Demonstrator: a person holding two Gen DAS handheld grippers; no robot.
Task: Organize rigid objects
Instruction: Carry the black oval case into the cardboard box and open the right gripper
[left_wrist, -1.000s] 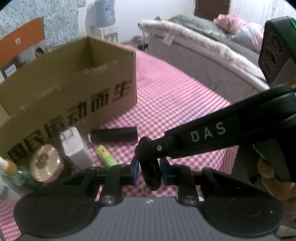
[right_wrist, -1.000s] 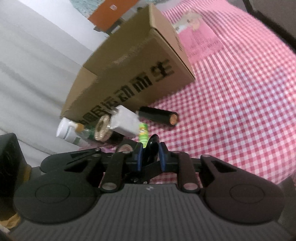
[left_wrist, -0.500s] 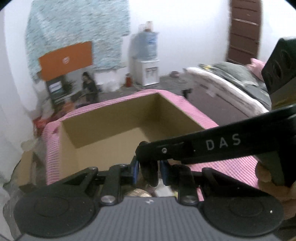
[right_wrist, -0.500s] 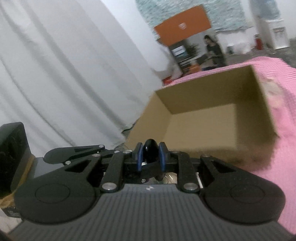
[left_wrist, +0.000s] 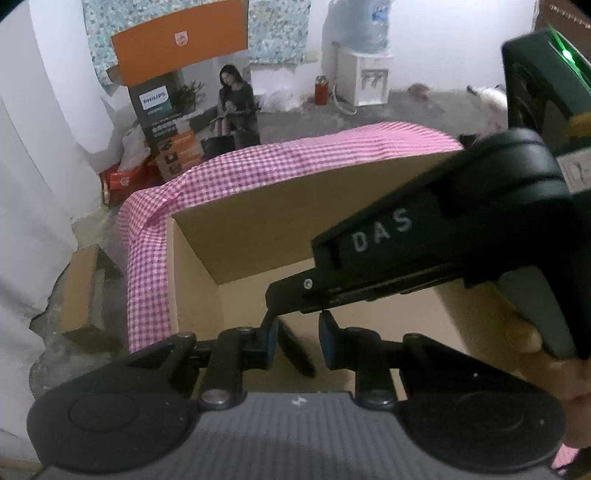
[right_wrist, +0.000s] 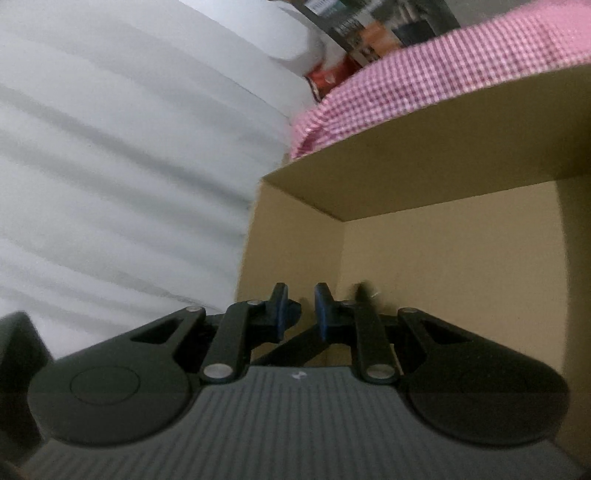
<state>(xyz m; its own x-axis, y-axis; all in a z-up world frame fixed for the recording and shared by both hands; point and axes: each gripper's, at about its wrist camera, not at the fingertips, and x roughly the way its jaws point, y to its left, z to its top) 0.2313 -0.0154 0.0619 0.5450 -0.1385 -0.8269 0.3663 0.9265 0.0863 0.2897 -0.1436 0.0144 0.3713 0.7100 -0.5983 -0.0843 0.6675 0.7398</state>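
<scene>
The cardboard box (left_wrist: 258, 229) fills both views from above, its brown floor bare, where a second ago its printed side and the bottles before it showed; those are out of sight, so I judge this the drop-off step. The left hand-held gripper (left_wrist: 298, 332) and right hand-held gripper (right_wrist: 300, 314) are drawn fully in, a slim dark strip (left_wrist: 295, 349) across the left gap; what it is, I cannot tell. The right one crosses from 3 o'clock, crowding the left. Checked cloth (left_wrist: 147, 266) marks the desk edge just beyond the walls at 9 and 12 o'clock.
</scene>
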